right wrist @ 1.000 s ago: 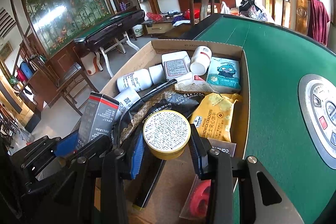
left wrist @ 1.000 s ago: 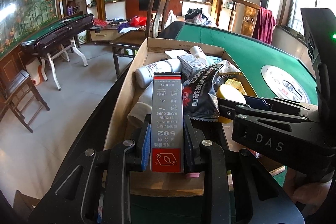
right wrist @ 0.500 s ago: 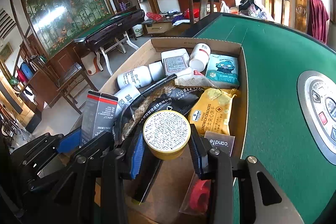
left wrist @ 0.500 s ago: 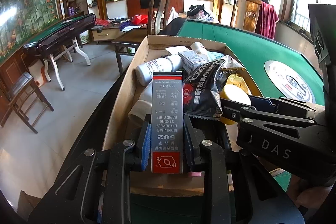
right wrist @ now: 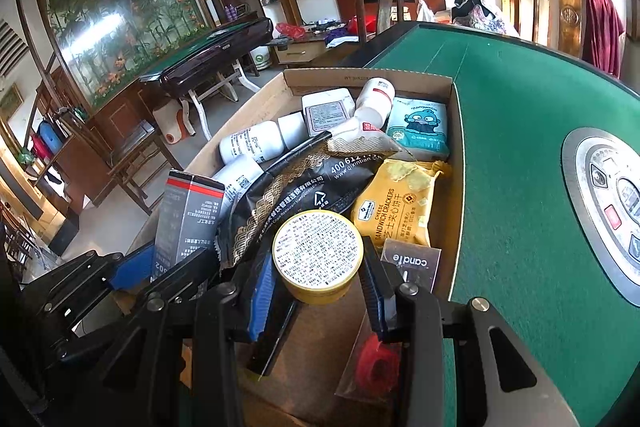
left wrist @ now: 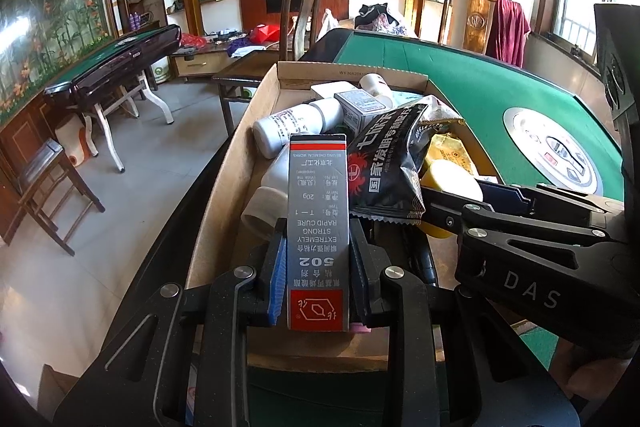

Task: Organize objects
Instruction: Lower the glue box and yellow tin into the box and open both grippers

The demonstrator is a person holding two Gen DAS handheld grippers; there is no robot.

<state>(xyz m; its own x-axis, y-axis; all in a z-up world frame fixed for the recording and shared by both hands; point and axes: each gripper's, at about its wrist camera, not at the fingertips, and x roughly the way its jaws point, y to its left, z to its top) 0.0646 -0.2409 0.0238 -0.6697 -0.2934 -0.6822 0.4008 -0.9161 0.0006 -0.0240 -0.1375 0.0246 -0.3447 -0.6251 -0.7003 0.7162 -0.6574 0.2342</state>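
Clamping grey glue box (left wrist: 318,239), left gripper (left wrist: 318,291); right gripper (right wrist: 318,281) squeezing yellow tin (right wrist: 318,255) over cardboard box (right wrist: 368,77).

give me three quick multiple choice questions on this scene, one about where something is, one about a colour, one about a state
1. Where does the cheese sandwich crackers pack lie?
A. in the cardboard box
B. on the green felt
C. on the floor

2. What colour is the rim of the round tin in the right gripper?
A. red
B. yellow
C. white

3. What is the left gripper doing?
A. standing open and empty
B. closed on a bottle
C. closed on the grey glue box

Answers: 1 A, it lies among the box's contents. 2 B, the rim shows yellow. 3 C, both pads press the box's sides.
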